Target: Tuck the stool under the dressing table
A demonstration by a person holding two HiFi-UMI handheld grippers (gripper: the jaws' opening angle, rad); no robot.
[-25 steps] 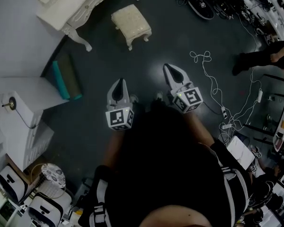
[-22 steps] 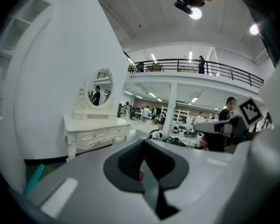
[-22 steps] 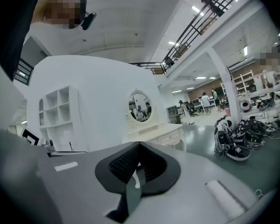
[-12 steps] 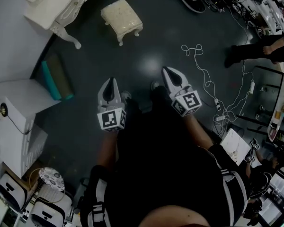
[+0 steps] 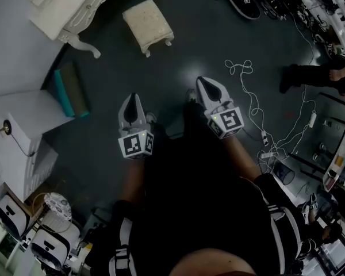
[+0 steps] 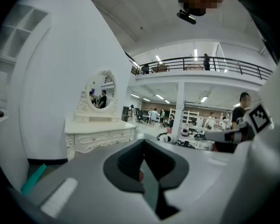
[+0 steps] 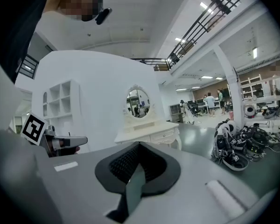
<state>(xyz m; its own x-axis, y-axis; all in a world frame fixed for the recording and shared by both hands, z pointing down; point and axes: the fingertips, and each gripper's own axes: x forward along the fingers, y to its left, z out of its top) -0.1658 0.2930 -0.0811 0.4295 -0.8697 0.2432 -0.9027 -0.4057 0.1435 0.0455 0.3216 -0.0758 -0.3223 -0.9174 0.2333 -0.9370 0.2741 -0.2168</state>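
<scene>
1. Dark grey floor (image 5: 178,62) fills the middle of the head view, with the white dressing table (image 5: 69,7) against the wall at the upper left.
2. The stool (image 5: 149,25) stands out in the open on that floor, near the dressing table's front leg but not under it, so as far as I can judge the tuck is not yet done.
3. The left gripper (image 5: 132,101) and right gripper (image 5: 207,86) are both closed to a narrow tip with nothing between the jaws, and both hang well apart from the stool.
4. What is left, by my reading: get to the stool, take or push it, and slide it in under the dressing table.
5. Only the head view shows the stool, along with a white cable (image 5: 250,91) on the floor to the right.
6. The gripper views hide the stool behind their own bodies. They do show the oval mirror (image 6: 99,93) on top of the dressing table, its drawer fronts, and the hall beyond.
</scene>
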